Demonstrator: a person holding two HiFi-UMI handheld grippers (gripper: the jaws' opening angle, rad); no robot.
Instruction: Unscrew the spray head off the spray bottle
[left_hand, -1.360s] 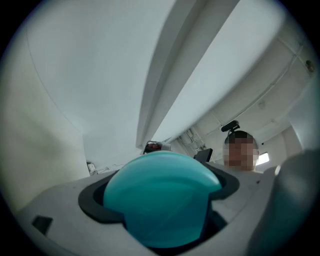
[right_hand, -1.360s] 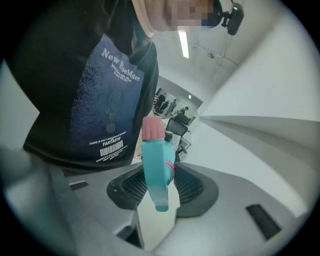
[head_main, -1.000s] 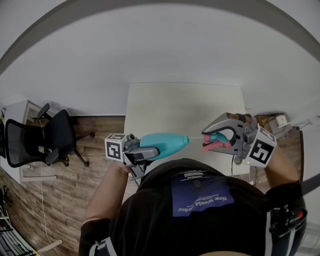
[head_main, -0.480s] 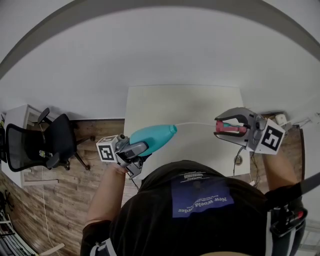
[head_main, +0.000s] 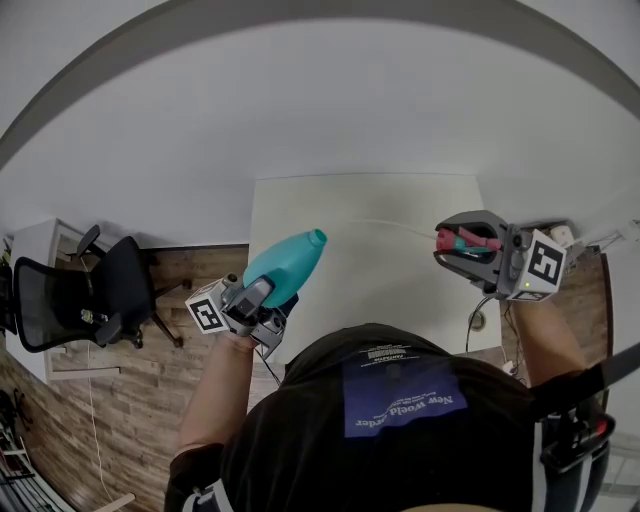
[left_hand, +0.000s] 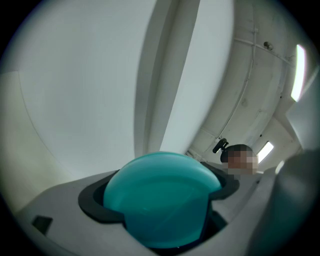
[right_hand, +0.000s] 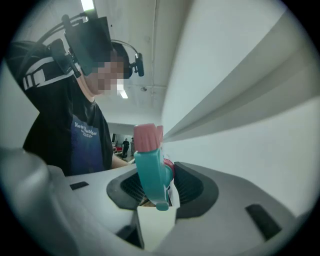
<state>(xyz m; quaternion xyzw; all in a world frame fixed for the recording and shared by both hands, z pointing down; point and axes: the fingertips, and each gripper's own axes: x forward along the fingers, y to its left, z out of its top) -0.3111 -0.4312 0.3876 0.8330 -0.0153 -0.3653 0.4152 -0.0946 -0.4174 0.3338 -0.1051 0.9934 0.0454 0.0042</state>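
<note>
Hovering well apart above the white table (head_main: 370, 205). Clamping the teal spray bottle (head_main: 285, 265) by its wide base in the left gripper (head_main: 262, 298), with the bare neck angled up and away from the jaws. Pinching the detached spray head (right_hand: 150, 165) between the pads of the right gripper (head_main: 465, 243), with the pink nozzle poking out beyond the fingertips. Trailing a thin dip tube (head_main: 395, 224) from that claw toward the left one.

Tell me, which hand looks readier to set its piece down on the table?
Probably the right. The right gripper, clamped on the spray head, hangs over the table. The left gripper, clamped on the bottle, sits off the table's left edge, above the floor.
</note>
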